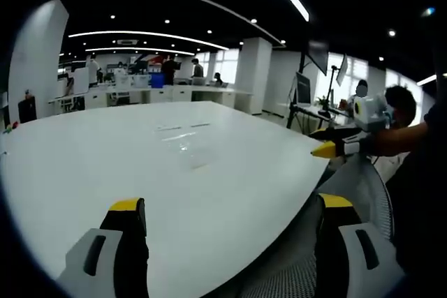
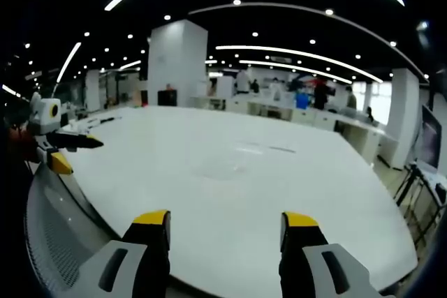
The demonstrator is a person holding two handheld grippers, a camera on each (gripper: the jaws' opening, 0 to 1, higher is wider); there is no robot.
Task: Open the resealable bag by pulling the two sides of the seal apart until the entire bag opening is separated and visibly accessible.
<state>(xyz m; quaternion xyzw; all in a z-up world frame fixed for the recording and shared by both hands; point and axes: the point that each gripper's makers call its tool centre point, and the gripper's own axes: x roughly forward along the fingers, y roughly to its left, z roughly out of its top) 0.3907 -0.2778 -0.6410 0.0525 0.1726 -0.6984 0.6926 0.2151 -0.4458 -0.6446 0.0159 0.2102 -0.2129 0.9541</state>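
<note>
Both the left gripper and the right gripper hang wide and empty over the near edge of the surface, seemingly poised to reach in from either side for the two halves of the seal. The resealable bag lies flat mid-surface, well beyond them: thin clear film, barely showing against the smooth, glossy white top.

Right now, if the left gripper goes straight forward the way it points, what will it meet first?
Probably the white table: the open left gripper points low over its near edge. Further along that line lies the clear resealable bag, flat on the table. Depth is hard to judge.
</note>
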